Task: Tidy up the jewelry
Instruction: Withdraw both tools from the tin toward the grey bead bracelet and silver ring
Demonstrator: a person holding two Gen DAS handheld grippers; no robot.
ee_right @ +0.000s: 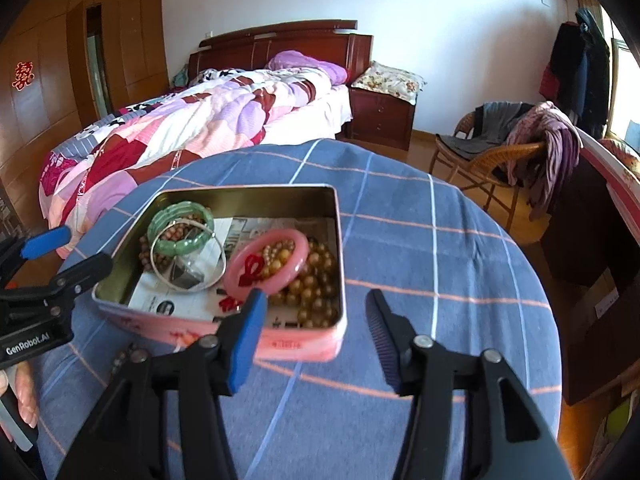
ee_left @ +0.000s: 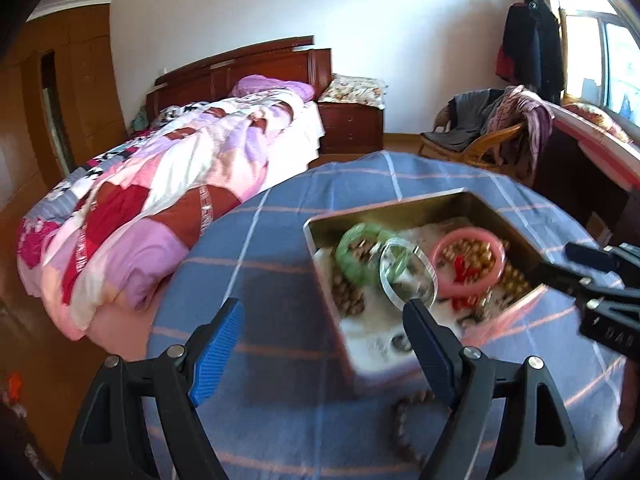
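Observation:
A pink tin box stands open on a round table with a blue checked cloth. In it lie a green bangle, a silver bangle, a pink bangle and golden-brown beads. The same tin shows in the left wrist view, with the silver bangle by my left gripper's right fingertip. A dark bead bracelet lies on the cloth in front of the tin. My left gripper is open and empty. My right gripper is open and empty at the tin's near right corner.
A bed with a patchwork quilt stands behind the table to the left. A wooden nightstand is at the back. A wicker chair with clothes is to the right. A dark desk lies at the far right.

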